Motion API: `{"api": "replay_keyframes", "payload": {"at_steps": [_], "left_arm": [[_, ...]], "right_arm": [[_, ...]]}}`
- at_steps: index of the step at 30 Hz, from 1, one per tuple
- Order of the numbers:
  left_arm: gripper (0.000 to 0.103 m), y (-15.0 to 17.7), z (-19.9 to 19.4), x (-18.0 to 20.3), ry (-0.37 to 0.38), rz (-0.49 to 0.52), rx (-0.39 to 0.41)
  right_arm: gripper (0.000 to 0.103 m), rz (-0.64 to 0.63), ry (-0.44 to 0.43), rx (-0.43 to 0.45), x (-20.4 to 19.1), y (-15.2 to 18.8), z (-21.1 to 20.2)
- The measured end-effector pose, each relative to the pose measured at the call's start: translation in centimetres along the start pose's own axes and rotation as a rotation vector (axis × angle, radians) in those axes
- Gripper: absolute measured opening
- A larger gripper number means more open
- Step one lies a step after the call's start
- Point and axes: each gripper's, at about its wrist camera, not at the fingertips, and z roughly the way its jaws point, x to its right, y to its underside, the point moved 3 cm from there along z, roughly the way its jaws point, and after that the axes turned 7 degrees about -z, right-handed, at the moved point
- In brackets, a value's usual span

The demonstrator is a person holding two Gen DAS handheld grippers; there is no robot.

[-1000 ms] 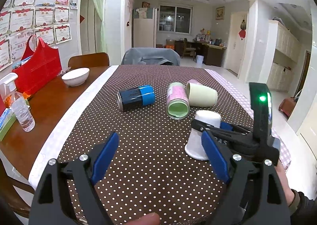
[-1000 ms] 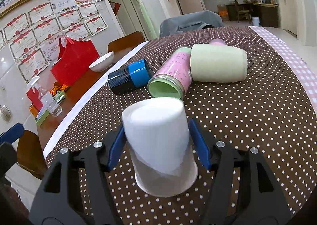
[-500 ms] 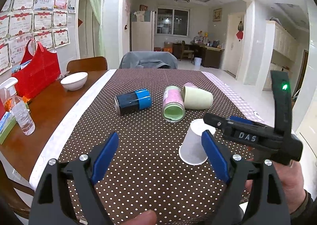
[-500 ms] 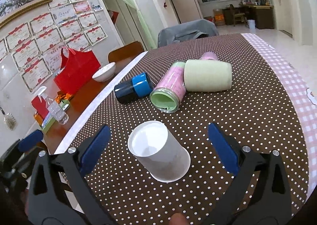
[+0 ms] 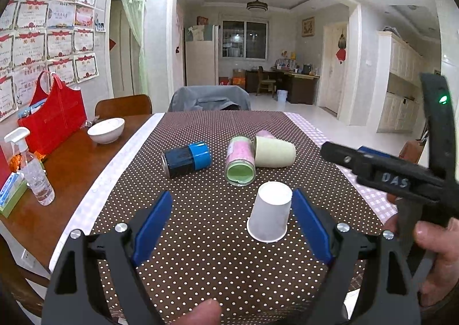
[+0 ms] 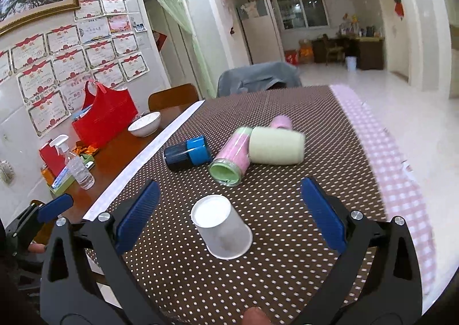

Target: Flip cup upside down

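A white paper cup (image 5: 269, 214) stands upside down, rim down, on the brown dotted tablecloth (image 5: 206, 244). It also shows in the right wrist view (image 6: 222, 227). My left gripper (image 5: 231, 224) is open and empty, with the cup just inside its right finger. My right gripper (image 6: 229, 217) is open and empty, raised above and behind the cup, which stands free between its fingers. The right gripper's body (image 5: 396, 178) shows at the right of the left wrist view.
A blue and black cup (image 5: 186, 158), a pink and green cup (image 5: 240, 164) and a pale yellow cup (image 5: 274, 151) lie on their sides beyond the white cup. A white bowl (image 5: 106, 130), red bag (image 5: 53, 120) and spray bottle (image 5: 36, 174) stand at the left.
My right gripper opened, let go of the white cup and drew back and up. The cup now stands upside down on the cloth. The left gripper stayed open.
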Motion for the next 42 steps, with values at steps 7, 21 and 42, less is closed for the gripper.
{"api": "replay_keyframes", "payload": {"at_steps": [7, 21, 42], "left_arm": [[0.084, -0.4, -1.7, 0.9, 0.003, 0.006, 0.022], [0.084, -0.7, -4.9, 2.3, -0.004, 0.010, 0.069], [0.084, -1.5, -6.1, 1.5, -0.033, -0.036, 0.102]], "right_arm": [[0.097, -0.075, 0.058, 0.046, -0.7, -0.8, -4.4], [0.097, -0.048, 0.147, 0.070, -0.6, -0.1, -7.1], [0.097, -0.079, 0.130, 0.064, -2.8, 0.4, -7.5]]}}
